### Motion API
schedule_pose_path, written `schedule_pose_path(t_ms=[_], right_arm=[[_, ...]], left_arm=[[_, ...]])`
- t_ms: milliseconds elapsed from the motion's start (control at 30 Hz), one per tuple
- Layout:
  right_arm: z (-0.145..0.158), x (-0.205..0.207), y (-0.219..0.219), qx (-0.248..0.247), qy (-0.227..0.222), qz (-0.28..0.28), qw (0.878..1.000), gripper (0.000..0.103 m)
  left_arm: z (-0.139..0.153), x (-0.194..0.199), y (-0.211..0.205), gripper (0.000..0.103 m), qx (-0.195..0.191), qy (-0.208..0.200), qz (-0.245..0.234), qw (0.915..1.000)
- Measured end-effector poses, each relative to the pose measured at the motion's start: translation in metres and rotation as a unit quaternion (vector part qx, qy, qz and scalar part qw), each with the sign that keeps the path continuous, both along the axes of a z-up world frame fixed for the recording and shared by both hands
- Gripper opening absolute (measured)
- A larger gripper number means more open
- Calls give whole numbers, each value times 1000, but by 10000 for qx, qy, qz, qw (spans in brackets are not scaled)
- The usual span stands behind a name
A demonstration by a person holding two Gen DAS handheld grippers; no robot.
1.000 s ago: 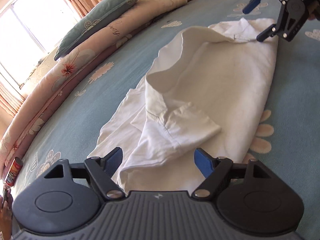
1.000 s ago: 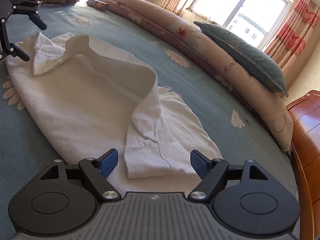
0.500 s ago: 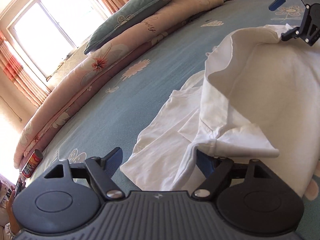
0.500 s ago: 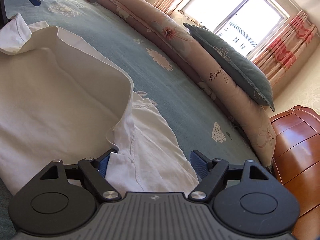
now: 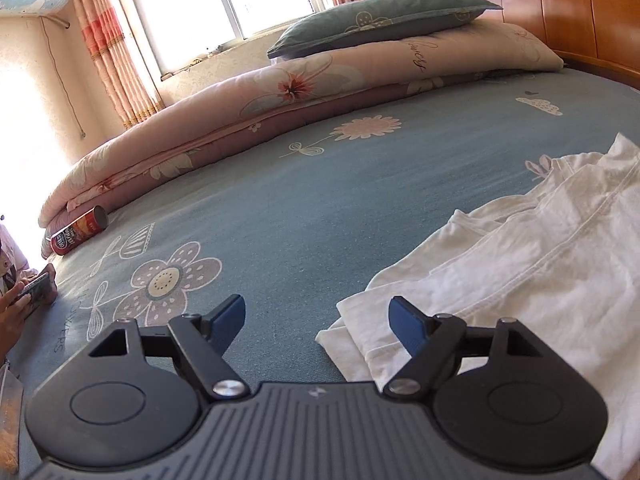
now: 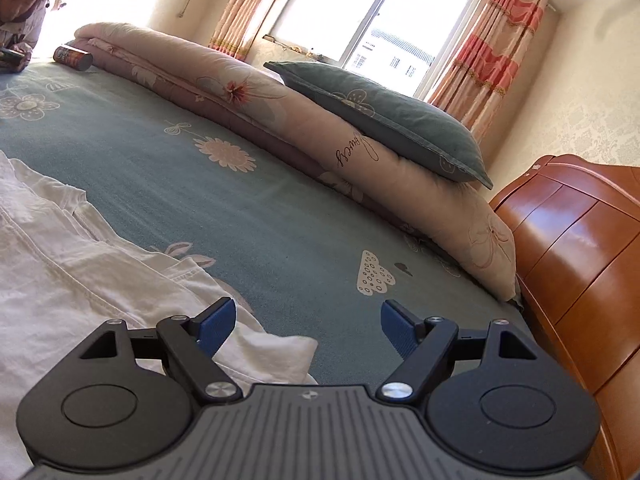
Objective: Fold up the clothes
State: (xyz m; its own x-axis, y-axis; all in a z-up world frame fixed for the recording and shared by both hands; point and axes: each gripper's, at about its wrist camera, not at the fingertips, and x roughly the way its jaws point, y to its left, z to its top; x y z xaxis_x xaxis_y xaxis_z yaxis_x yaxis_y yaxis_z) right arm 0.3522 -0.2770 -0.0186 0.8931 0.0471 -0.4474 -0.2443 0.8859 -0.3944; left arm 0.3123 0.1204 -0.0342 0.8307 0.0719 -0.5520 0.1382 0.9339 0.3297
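A white shirt (image 5: pixel 532 264) lies partly folded on the blue flowered bedsheet (image 5: pixel 280 208). In the left wrist view it fills the lower right, and its near corner reaches just under the right blue pad. My left gripper (image 5: pixel 318 320) is open above the sheet with nothing between its pads. In the right wrist view the shirt (image 6: pixel 60 280) spreads over the lower left, with a corner lying below the left pad. My right gripper (image 6: pixel 308 322) is open too, over the shirt's edge and bare sheet.
A rolled pink floral quilt (image 5: pixel 248 120) with a grey-green pillow (image 5: pixel 384 16) on it runs along the far side. A red can (image 5: pixel 80 230) lies beside the quilt's end. A person's hands hold a phone (image 5: pixel 34 288) at the left. A wooden headboard (image 6: pixel 576 248) stands right.
Both grippers have swung off the middle of the shirt toward its window-side edge and lifted a little. The shirt has slid to the side of each view. Neither sees the other gripper now.
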Motion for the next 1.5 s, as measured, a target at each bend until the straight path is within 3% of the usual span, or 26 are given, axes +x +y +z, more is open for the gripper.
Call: schedule_pose_path(t_ms=[100,267,333,400,700,967,1200,1333,1500], right_arm=[[-4,-9,-22,432,340,-44,9985,82],[-33,-31,-53,1243,1099,-274,9858,50],[-42,-40,-64,1728,1322,-297,9756,46],[-50,-46,-70,2040,1458,-362,9674,46],[-64,-77,-95,3198,1620,-639,9313,42],[-62,-109,-105,3532,1494,-623,9215,40],[-63,-108,-113,3791,1693,-5,9097,38],[-72,-77,-125,4143,2355,539,8775,39],[-85,-48,-138,4524,2760,523,8464,36]], left_arm=[[-5,-20,-18,80,172,21,-413,9990],[-18,-52,-50,80,551,25,-950,9940],[-21,-60,-57,80,558,71,-1027,9931],[-22,-66,-59,80,375,189,-1094,9931],[-33,-79,-65,80,417,467,-1084,9921],[-31,-89,-72,80,398,505,-1141,9914],[-32,-91,-81,80,446,648,-1216,9895],[-31,-89,-87,80,424,738,-1199,9891],[-30,-86,-94,80,478,814,-1167,9887]])
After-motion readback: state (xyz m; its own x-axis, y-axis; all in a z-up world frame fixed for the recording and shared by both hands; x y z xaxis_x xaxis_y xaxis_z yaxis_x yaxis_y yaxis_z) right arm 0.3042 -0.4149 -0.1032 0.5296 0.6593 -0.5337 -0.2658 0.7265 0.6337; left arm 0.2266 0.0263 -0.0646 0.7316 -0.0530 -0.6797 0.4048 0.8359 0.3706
